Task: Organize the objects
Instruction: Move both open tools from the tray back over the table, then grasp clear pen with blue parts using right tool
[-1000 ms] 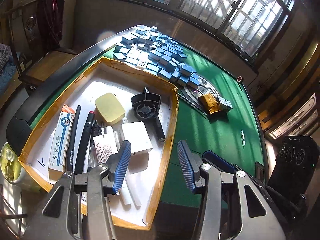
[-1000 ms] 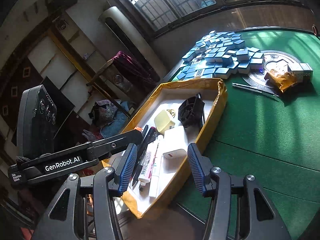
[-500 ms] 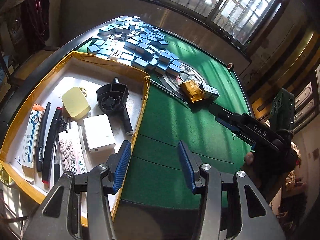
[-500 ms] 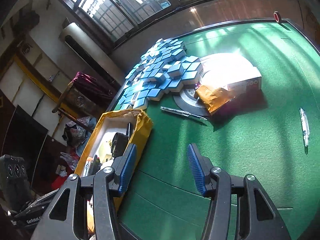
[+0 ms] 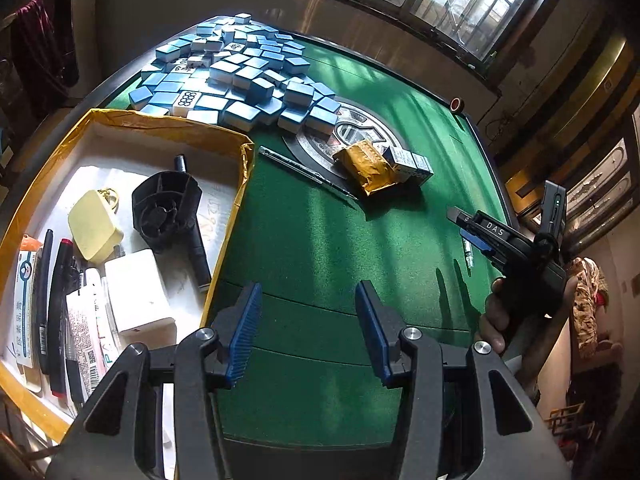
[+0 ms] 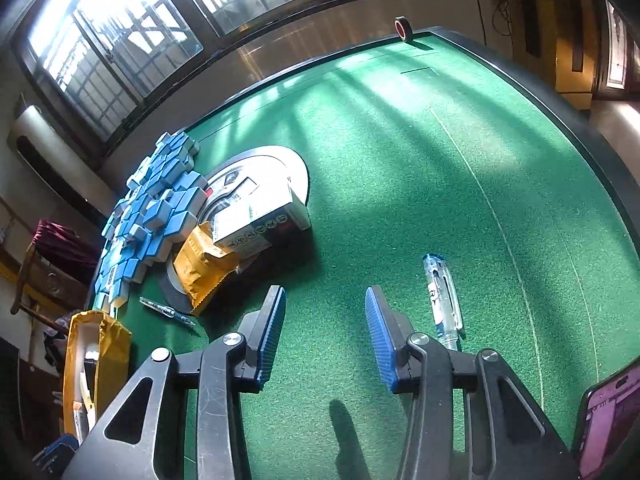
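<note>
Green felt tabletop [image 5: 320, 240], sunlit in stripes.

Left tool [image 5: 308, 332]: blue pads spread apart, nothing between them, only felt below. It hangs beside the near right corner of the yellow-edged tray [image 5: 244, 168].

Tray holds a black handheld fan [image 5: 168, 208], a pale yellow case [image 5: 94, 232], a white block [image 5: 136, 292], tubes and dark pens along its left side.

Beyond the tray: heap of blue-backed mahjong tiles [image 5: 236, 68]. Just right of the heap, on the round centre panel, a yellow foil packet [image 5: 368, 166] touching a small printed box [image 5: 410, 162]. A thin dark pen [image 5: 304, 172] lies on the felt between tray and packet.

Right tool [image 6: 326, 334]: jaws closing, gap empty, no contact with anything. In the left view a hand [image 5: 496, 312] carries it at the right edge of the tabletop.

Clear ballpoint pen [image 6: 442, 296] lies flat on the felt just to the right of the right tool's right finger, outside the gap; touching or not, cannot tell.

Red-and-black tape roll [image 6: 404, 29] at the far rim. Phone screen [image 6: 608, 420] at lower right.
</note>
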`<state>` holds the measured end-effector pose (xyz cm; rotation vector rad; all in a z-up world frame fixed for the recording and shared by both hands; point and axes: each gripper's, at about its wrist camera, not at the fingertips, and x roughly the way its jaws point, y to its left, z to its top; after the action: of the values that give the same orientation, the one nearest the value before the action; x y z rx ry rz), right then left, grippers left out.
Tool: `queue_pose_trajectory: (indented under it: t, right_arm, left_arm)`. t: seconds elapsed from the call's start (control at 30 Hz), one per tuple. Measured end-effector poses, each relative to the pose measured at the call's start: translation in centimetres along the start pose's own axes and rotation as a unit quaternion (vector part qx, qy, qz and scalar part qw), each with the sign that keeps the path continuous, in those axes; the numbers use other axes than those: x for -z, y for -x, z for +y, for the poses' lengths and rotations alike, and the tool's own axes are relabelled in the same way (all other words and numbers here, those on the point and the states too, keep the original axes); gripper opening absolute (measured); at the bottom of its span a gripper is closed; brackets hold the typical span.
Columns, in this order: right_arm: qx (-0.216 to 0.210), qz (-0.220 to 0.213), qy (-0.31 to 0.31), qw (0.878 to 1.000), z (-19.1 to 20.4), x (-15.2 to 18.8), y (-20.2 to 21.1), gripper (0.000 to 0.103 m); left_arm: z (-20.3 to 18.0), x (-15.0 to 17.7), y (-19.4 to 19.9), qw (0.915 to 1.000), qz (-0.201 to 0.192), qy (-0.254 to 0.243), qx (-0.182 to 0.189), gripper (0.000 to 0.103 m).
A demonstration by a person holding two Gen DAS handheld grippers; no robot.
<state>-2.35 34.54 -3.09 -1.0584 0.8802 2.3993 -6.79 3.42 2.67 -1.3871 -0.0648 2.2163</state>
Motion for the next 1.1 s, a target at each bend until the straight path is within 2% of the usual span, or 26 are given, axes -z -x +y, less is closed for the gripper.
queue_pose_trajectory:
  t: [0.07,0.17,0.33,0.43,0.5,0.53,0.6,0.7,0.8,0.93,1.0,1.07,1.1]
  right_arm:
    - [-0.009,-0.002,0.002,1.0,-0.4,-0.3,0.3,0.037]
    - [0.008,-0.005,-0.003,1.0,-1.0,-0.4,0.4,0.037]
    - [0.001,-0.005,-0.044,0.999,-2.8,-0.5,0.4,0.034]
    - [0.001,-0.021,-0.072,0.997,-3.9,-0.8,1.0,0.034]
    - [0.003,-0.009,-0.085,0.996,-4.4,-0.8,0.5,0.034]
    - [0.001,-0.001,-0.095,0.996,-4.7,-0.8,0.2,0.03]
    - [0.002,-0.001,-0.096,0.995,-4.8,-0.7,-0.1,0.029]
    - [0.033,-0.018,-0.093,0.995,-4.6,-0.5,0.3,0.029]
    - [0.027,-0.018,-0.108,0.994,-5.2,-0.5,0.2,0.029]
    - [0.043,-0.011,-0.1,0.994,-5.1,-0.7,-0.1,0.029]
    - [0.055,-0.011,-0.085,0.995,-4.5,-0.7,-0.3,0.026]
    - [0.061,-0.006,-0.071,0.996,-4.0,-0.5,-0.6,0.015]
    - [0.069,-0.006,-0.064,0.996,-3.7,-0.5,-0.7,0.013]
  left_arm:
    - [-0.9,-0.8,-1.5,0.9999,0.013,-0.005,-0.004,0.047]
    - [-1.7,-2.1,-4.0,0.9992,0.039,0.004,-0.009,0.047]
    - [-2.1,-3.1,-6.9,0.9972,0.069,0.03,-0.007,0.047]
    - [-2.2,-3.5,-7.5,0.9969,0.069,0.038,-0.009,0.047]
    - [-2.2,-3.8,-7.7,0.9968,0.067,0.04,-0.015,0.047]
    - [-2.2,-3.8,-7.8,0.9967,0.066,0.043,-0.016,0.047]
    - [-2.1,-4.0,-7.9,0.9967,0.067,0.043,-0.016,0.047]
    - [-1.9,-4.3,-8.1,0.9965,0.068,0.045,-0.018,0.047]
    - [-1.8,-4.4,-8.3,0.9962,0.071,0.046,-0.019,0.047]
    - [-1.8,-4.6,-8.5,0.9961,0.072,0.047,-0.021,0.047]
    - [-1.9,-4.9,-8.6,0.996,0.073,0.047,-0.022,0.047]
    - [-1.9,-5.2,-8.9,0.9959,0.074,0.048,-0.024,0.047]
    - [-2.0,-5.3,-9.0,0.9956,0.075,0.05,-0.024,0.047]
